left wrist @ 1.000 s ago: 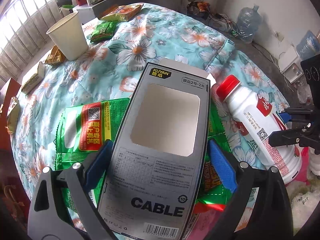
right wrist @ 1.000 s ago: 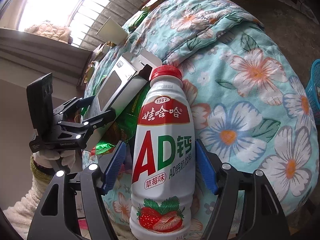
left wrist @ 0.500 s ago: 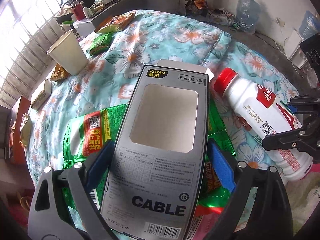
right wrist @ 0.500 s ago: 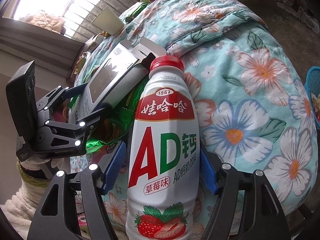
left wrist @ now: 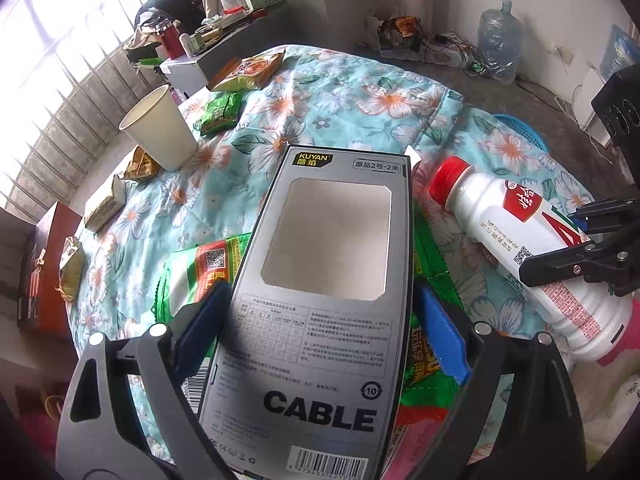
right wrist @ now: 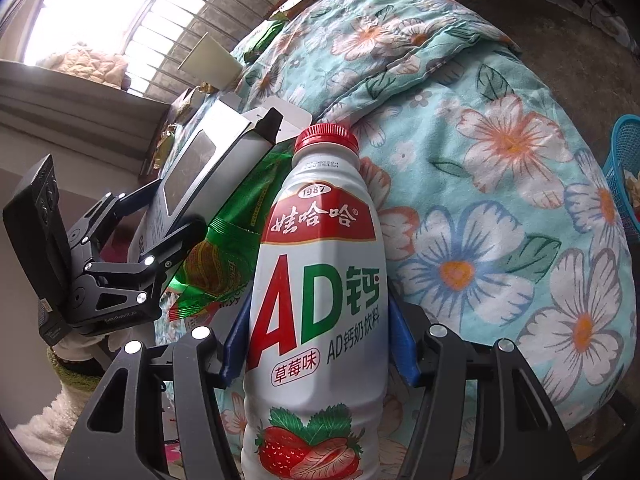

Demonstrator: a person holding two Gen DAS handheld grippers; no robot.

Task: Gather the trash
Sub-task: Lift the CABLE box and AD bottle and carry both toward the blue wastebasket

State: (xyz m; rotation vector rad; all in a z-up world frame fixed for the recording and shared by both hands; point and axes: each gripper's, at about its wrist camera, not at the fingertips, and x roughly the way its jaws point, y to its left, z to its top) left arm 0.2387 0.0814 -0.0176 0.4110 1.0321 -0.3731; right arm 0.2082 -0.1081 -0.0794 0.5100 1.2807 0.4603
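Note:
My left gripper (left wrist: pixel 320 332) is shut on a grey cable box (left wrist: pixel 320 300) with a cut-out window, held above the floral table. The box also shows in the right wrist view (right wrist: pixel 208 168). My right gripper (right wrist: pixel 318 344) is shut on a white strawberry milk bottle (right wrist: pixel 320 300) with a red cap; it shows in the left wrist view (left wrist: pixel 520 248) to the box's right. A green snack bag (left wrist: pixel 196 272) lies under the box and shows in the right wrist view (right wrist: pixel 236 240). The left gripper (right wrist: pixel 132 264) is left of the bottle.
A paper cup (left wrist: pixel 158 134) stands at the table's far left. Several snack wrappers (left wrist: pixel 222 114) lie around it, with an orange packet (left wrist: pixel 248 72) at the far edge. A blue basket (right wrist: pixel 624 176) sits on the floor to the right. A water jug (left wrist: pixel 500 36) stands by the wall.
Both grippers have lifted and drawn back with the box and the bottle still in them. More of the far table and room shows now.

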